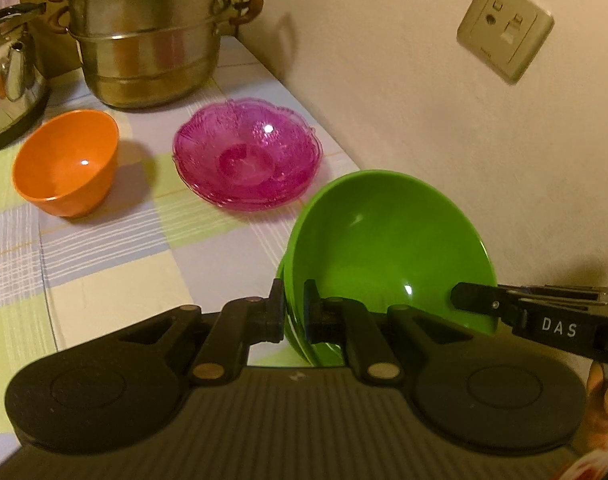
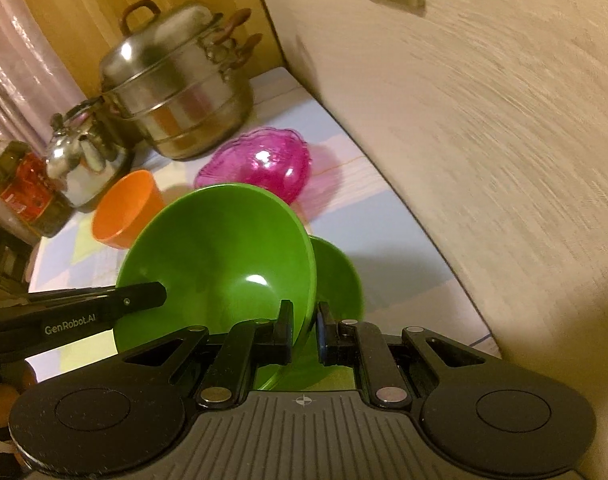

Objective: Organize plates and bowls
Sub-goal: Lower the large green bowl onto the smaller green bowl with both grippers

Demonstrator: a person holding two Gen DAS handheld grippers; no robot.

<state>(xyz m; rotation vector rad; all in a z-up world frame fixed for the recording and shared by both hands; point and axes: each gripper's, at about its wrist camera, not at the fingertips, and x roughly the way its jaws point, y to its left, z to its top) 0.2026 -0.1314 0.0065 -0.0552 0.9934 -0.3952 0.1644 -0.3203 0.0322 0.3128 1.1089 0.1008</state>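
Both tools were clamped narrow on the rim of a glossy green plastic bowl: the left gripper pinched one edge and the right gripper pinched the opposite edge, so the bowl hung tilted between them above the pastel checked tablecloth, close to the cream wall. A second green rim showed just behind the held one in both views, so it seemed to be a nested pair, though whether the pads caught both could not be told. To do this step well, I judged the two grips should travel together at the same height, keeping the bowl from twisting or slipping off a pad, and lower it level before either let go. Ahead on the cloth sat a stack of pink patterned glass dishes and, well apart from it, a small orange plastic bowl. Behind them stood a tiered stainless steel steamer pot and a shiny steel kettle. The glass stack lay nearest the path and looked most at risk from a knock.
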